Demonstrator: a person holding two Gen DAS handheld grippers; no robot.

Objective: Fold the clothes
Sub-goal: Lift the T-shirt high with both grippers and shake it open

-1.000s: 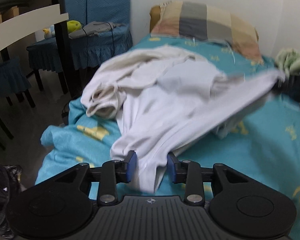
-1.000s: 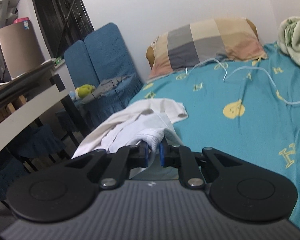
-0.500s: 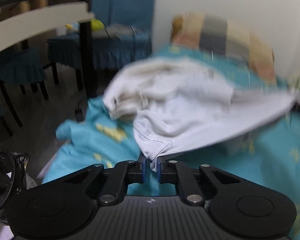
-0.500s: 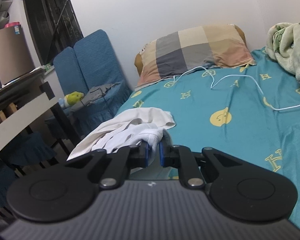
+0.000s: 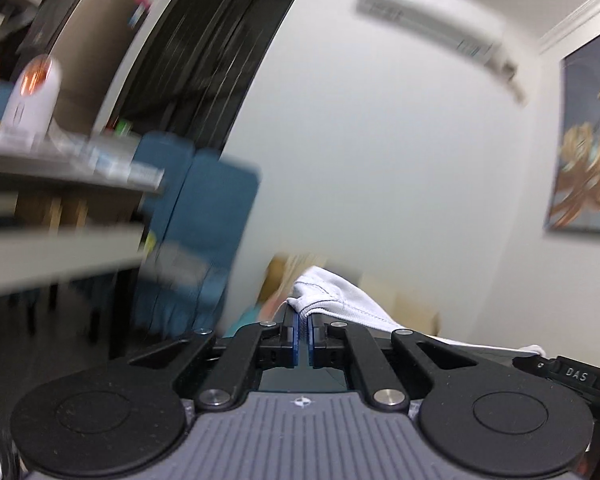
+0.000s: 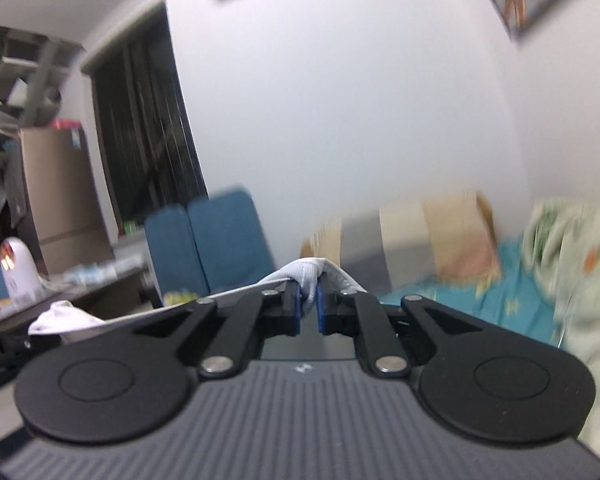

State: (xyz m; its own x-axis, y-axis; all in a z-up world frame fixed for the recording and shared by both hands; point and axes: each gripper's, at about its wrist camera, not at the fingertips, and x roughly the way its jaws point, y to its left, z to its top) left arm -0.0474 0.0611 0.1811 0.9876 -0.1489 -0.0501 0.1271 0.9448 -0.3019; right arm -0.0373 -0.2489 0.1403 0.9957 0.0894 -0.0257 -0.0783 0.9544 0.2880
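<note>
**Item: white garment (image 5: 340, 300), mid-lift.**

- Left claw (image 5: 303, 334): pads pressed together on a stitched edge of the garment. The jaws have just been closing, with cloth between them. The fabric runs off to the right, taut, toward the other tool's black body at the picture's right edge.
- Right claw (image 6: 309, 308): clamped on a bunched corner of the same white garment (image 6: 308, 276). The cloth stretches leftward to a second white bunch at the far left of this view.
- Location of garment: held in the air between the two claws, above the bed (image 6: 512, 300). How much hangs below cannot be seen.
- Step in hand, as judged: raising and spreading the piece by one edge before folding.
- Next move calls for: keeping both grips firm and the edge taut, then lowering the piece flat onto the bed's open middle.
- View differences: the left view shows a counter (image 5: 60, 172) and blue chair (image 5: 204, 208) but almost no bed. The right view alone shows the teal sheet, pillow (image 6: 428, 236) and crumpled green blanket (image 6: 572, 248).
</note>
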